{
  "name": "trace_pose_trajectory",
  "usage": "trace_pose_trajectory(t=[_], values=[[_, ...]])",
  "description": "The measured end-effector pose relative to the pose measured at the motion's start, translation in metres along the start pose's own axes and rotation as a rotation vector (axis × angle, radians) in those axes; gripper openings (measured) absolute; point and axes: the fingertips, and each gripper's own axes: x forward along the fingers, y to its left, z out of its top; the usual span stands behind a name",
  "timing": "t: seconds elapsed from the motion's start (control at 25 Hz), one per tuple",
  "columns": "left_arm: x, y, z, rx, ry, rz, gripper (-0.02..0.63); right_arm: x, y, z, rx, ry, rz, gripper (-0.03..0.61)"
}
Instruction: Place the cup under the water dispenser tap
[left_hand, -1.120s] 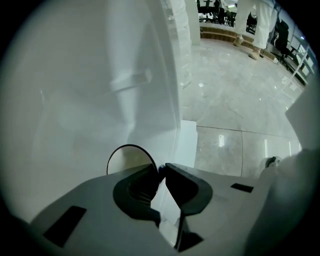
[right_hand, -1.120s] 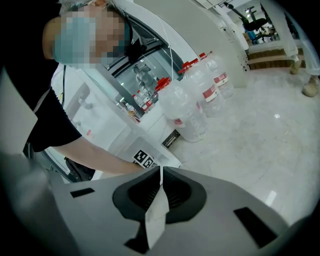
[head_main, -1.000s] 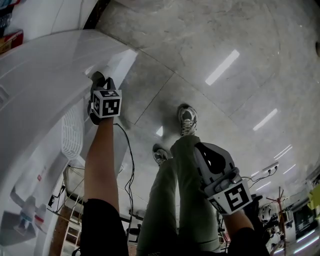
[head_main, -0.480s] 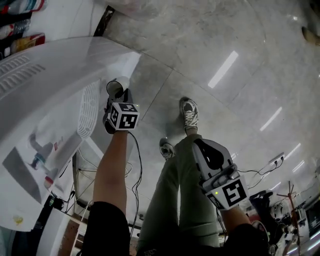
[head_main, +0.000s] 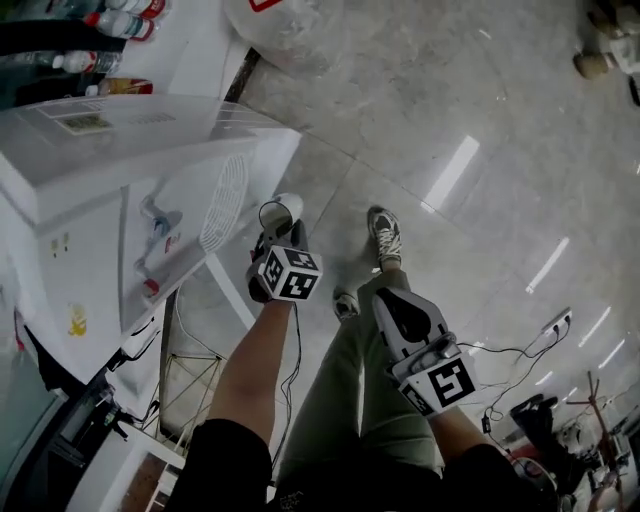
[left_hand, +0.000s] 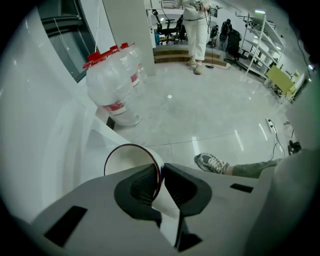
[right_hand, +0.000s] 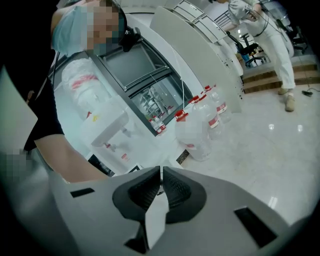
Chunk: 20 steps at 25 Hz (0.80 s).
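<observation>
A white paper cup (head_main: 281, 210) with a dark red rim hangs above the floor, beside the white water dispenser (head_main: 110, 170). My left gripper (head_main: 278, 232) points steeply down and is shut on the cup's wall; in the left gripper view the cup (left_hand: 125, 162) has its wall pinched between the pads. The dispenser's blue tap (head_main: 160, 224) and red tap (head_main: 150, 288) stick out of its front, left of the cup. My right gripper (head_main: 388, 300) hangs over my leg, shut (right_hand: 161, 175) and holding nothing. The dispenser (right_hand: 100, 127) also shows in the right gripper view.
Big water bottles with red caps (left_hand: 112, 85) (right_hand: 200, 125) stand on the shiny tiled floor by the dispenser. My shoes (head_main: 385, 235) are below the grippers. A wire rack (head_main: 195, 370) and cables lie under the dispenser. A person in white (left_hand: 195, 25) stands far off.
Both grippers have risen. The left one carried the cup up along the dispenser's side, and the dispenser's front with its taps has come into view.
</observation>
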Motion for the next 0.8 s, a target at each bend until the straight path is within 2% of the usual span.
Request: trace_pose_trajectory(t=[0.2, 0.36, 0.52, 0.8], values=[[-0.062, -0.017, 0.013, -0.005, -0.038, -0.015, 0.057, -0.033, 0.033, 0.014, -0.039, 0.014, -0.006, 0.046], [-0.112, -0.014, 0.018, -0.005, -0.036, -0.001, 0.057, -0.058, 0.057, 0.040, -0.039, -0.021, -0.011, 0.046], [-0.160, 0.000, 0.027, -0.006, -0.043, 0.029, 0.057, -0.077, 0.079, 0.066, -0.045, -0.020, -0.009, 0.046], [-0.203, 0.049, 0.049, -0.072, -0.054, 0.091, 0.057, -0.083, 0.106, 0.126, -0.115, -0.015, 0.051, 0.046]])
